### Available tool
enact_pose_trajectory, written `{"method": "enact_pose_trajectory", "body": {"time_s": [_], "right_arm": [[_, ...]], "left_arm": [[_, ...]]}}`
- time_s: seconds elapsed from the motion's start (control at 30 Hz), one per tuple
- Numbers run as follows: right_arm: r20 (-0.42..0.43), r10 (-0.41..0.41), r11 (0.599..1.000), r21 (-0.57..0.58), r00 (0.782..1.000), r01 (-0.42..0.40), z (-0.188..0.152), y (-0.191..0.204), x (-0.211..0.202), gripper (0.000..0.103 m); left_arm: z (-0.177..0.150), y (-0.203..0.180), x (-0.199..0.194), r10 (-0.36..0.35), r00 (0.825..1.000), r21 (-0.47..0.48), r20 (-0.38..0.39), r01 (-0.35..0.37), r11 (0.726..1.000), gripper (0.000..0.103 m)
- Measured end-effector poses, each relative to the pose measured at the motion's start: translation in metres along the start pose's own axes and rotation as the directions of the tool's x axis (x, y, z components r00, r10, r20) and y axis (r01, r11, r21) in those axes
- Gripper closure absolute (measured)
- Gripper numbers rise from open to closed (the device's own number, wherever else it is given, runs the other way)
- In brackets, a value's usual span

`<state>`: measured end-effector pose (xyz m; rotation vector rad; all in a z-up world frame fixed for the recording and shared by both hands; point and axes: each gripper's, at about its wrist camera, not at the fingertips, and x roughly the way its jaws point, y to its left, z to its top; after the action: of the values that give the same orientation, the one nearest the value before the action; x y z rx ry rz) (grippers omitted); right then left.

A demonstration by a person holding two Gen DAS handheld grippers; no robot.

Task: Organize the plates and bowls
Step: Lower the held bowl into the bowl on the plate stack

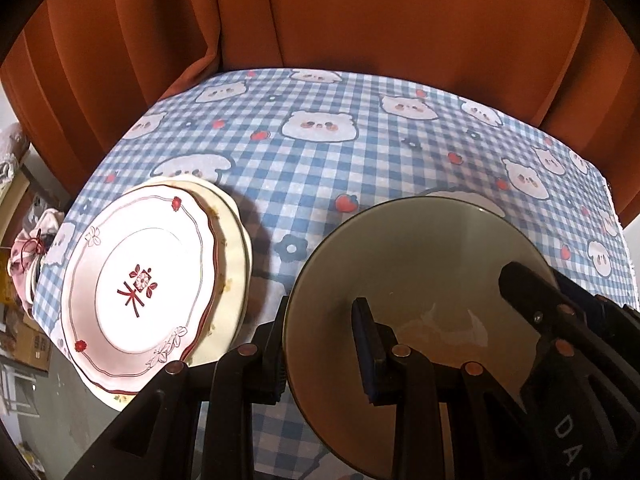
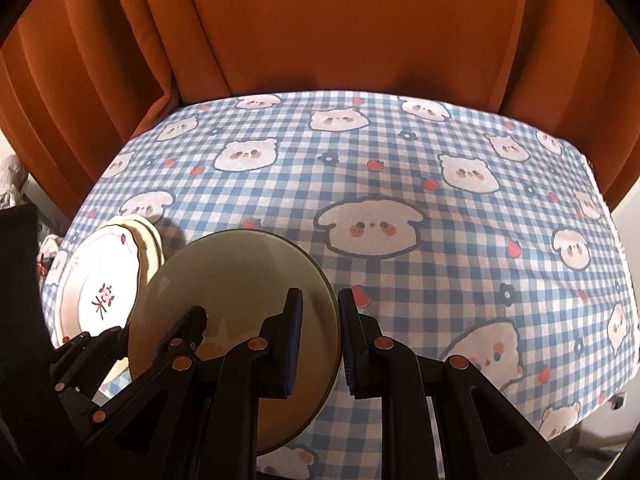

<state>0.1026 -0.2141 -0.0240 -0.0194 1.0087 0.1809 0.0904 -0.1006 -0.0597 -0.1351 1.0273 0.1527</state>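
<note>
The bowl (image 1: 416, 272) is what I have in both grippers right now — a pale green one with a dark rim, held up off the counter (image 1: 360, 152) and tipped so its hollow faces my cameras. My left gripper (image 1: 320, 344) is clenched on the bowl's left edge: one finger sits outside the wall, the other inside the hollow, with the rim pinched between their pads. My right gripper (image 2: 320, 336) grasps the opposite edge the same way, blue-padded fingers (image 2: 294, 336) pressed against the inner face and the partner finger on the outside. In the left wrist view the right gripper's black finger shows reaching in over the far rim; in the right wrist view the left gripper's fingers show on the bowl's far side.

Just to the left of the bowl lies a stack of plates (image 1: 144, 280) on the counter. The top one is white with a scalloped red-lined rim, small red flowers and a red mark in its centre; a cream plate (image 1: 234, 256) pokes out beneath it. From the right wrist view the bowl's edge overlaps the stack, though I cannot tell whether they touch.

The counter carries a blue-and-white checked cloth (image 2: 440, 240) printed with cartoon animal faces, strawberries and dark flowers. Behind it hangs a rust-orange curtain (image 1: 360, 12). Off the counter's left edge I see clutter — boxes and a pinkish bundle (image 1: 28, 252).
</note>
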Motion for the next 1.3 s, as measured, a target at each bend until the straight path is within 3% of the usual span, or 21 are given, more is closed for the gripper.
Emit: {"method": "enact_pose_trajectory", "body": {"time_s": [0.3, 0.4, 0.43, 0.57, 0.6, 0.77, 1.0, 1.17, 1.3], "right_arm": [[0.016, -0.024, 1.0, -0.019, 1.0, 0.025, -0.001, 0.0, 0.004, 0.081], [0.023, -0.037, 0.999, -0.021, 0.999, 0.037, -0.002, 0.003, 0.004, 0.081], [0.02, -0.03, 0.999, -0.019, 0.999, 0.03, -0.002, 0.002, 0.004, 0.076], [-0.021, -0.026, 0.999, 0.022, 0.999, 0.026, -0.004, 0.0, 0.009, 0.043], [-0.027, -0.035, 0.999, 0.035, 0.999, 0.036, -0.004, 0.0, 0.009, 0.043], [-0.066, -0.049, 0.993, 0.108, 0.997, 0.056, -0.005, -0.001, 0.017, 0.042], [-0.113, -0.085, 0.975, 0.196, 0.99, 0.106, -0.006, 0.002, 0.022, 0.042], [-0.168, -0.136, 0.96, 0.22, 0.976, 0.171, -0.009, 0.006, 0.03, 0.042], [-0.181, -0.143, 0.952, 0.246, 0.973, 0.185, -0.013, 0.004, 0.029, 0.042]], "left_arm": [[-0.002, -0.001, 0.007, -0.022, 1.0, 0.009, -0.018, 0.023, 1.0, 0.076], [-0.003, 0.0, 0.008, -0.06, 0.998, 0.013, -0.027, 0.061, 0.998, 0.068], [-0.003, 0.001, 0.007, -0.077, 0.997, 0.015, -0.031, 0.077, 0.997, 0.066], [-0.003, 0.005, 0.007, -0.139, 0.989, 0.022, -0.048, 0.14, 0.99, 0.056], [-0.003, 0.006, 0.007, -0.148, 0.988, 0.024, -0.052, 0.15, 0.988, 0.05], [0.003, 0.011, 0.009, -0.194, 0.979, 0.078, -0.068, 0.199, 0.977, 0.038], [0.009, 0.017, 0.022, -0.293, 0.944, 0.107, -0.154, 0.31, 0.945, 0.037], [0.005, 0.021, 0.039, -0.385, 0.889, 0.06, -0.248, 0.411, 0.91, 0.045], [0.004, 0.018, 0.037, -0.4, 0.88, 0.079, -0.255, 0.431, 0.899, 0.047]]}}
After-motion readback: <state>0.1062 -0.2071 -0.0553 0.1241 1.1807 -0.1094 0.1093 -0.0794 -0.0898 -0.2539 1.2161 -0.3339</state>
